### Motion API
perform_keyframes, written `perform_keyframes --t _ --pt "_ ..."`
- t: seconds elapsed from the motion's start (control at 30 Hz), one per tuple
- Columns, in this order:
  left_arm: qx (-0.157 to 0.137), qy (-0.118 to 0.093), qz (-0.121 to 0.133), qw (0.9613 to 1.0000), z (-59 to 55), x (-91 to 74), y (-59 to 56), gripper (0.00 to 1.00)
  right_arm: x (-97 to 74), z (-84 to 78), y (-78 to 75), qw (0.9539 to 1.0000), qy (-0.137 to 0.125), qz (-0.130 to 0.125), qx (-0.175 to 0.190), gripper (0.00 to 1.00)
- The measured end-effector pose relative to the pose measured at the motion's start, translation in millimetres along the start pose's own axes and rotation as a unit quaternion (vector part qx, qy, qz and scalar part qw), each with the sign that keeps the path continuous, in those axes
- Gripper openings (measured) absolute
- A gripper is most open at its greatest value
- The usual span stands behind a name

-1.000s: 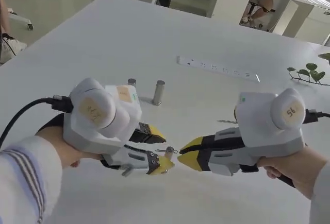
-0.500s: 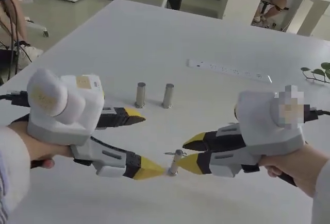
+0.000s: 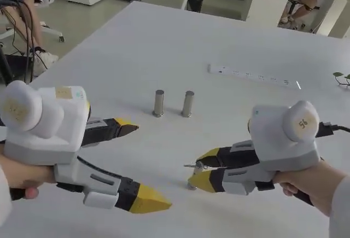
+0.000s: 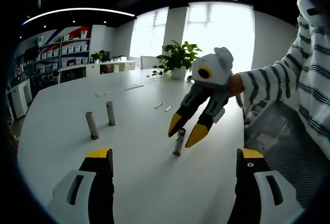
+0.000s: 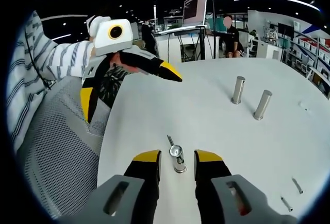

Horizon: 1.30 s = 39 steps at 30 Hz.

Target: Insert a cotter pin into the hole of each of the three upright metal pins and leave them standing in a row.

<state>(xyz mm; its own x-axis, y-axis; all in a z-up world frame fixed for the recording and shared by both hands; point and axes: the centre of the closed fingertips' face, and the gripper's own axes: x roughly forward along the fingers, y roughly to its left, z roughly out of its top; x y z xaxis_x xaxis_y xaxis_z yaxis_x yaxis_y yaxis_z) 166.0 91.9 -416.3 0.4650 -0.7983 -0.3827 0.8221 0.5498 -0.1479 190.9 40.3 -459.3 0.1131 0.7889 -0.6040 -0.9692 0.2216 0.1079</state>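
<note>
Steel, the near pin stands on the table between the narrow jaws of the right gripper, a cotter pin through its top; contact is unclear. The left gripper hangs wide open at the left. To row it beside the far pin and its neighbour, grip low, squarely, lift straight.

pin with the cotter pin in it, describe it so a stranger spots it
On the white table, look between the jaws of the right tool. An upright metal pin stands there, nearer than the two bare pins; it alone has a wire cotter pin through its top.
</note>
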Motion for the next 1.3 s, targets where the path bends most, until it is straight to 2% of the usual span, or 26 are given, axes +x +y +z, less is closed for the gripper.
perform_keyframes --t 0.13,0.23,0.37,0.47,0.6,0.8,0.87,1.3 --pt "-0.002 0.016 0.009 0.9998 -8.1 -0.9 -2.0 0.99 3.2 -5.4 0.4 1.0 0.002 -0.002 0.003 0.22" --pt "-0.015 0.0 0.01 0.9998 -3.7 -1.1 -4.5 0.99 6.1 -10.7 1.3 1.0 0.006 -0.004 0.002 0.23" --pt "-0.013 -0.001 0.017 0.9998 -2.7 -1.8 -4.2 0.99 10.2 -13.9 1.4 1.0 0.006 -0.006 0.004 0.2" --pt "-0.013 -0.003 0.018 0.9998 -1.9 -2.7 -4.1 0.99 11.7 -12.3 -2.8 0.9998 -0.003 -0.018 0.005 0.18" --pt "-0.013 -0.003 0.023 0.9997 -1.1 -4.3 -2.0 0.99 12.4 -11.6 -2.0 0.9999 -0.007 -0.015 0.005 0.09" --pt "-0.013 -0.009 0.029 0.9995 1.0 -7.5 1.1 0.99 12.8 -10.1 -1.7 0.9996 0.0 -0.021 -0.02 0.05" --pt "-0.014 -0.011 0.033 0.9993 1.1 -9.1 2.9 0.99 13.4 -8.8 -6.5 0.9991 0.001 -0.035 -0.023 0.04" --pt "-0.021 -0.008 0.047 0.9986 -5.7 -13.8 10.5 0.99 34.4 26.4 -30.9 0.9965 -0.024 -0.08 -0.009 0.04"
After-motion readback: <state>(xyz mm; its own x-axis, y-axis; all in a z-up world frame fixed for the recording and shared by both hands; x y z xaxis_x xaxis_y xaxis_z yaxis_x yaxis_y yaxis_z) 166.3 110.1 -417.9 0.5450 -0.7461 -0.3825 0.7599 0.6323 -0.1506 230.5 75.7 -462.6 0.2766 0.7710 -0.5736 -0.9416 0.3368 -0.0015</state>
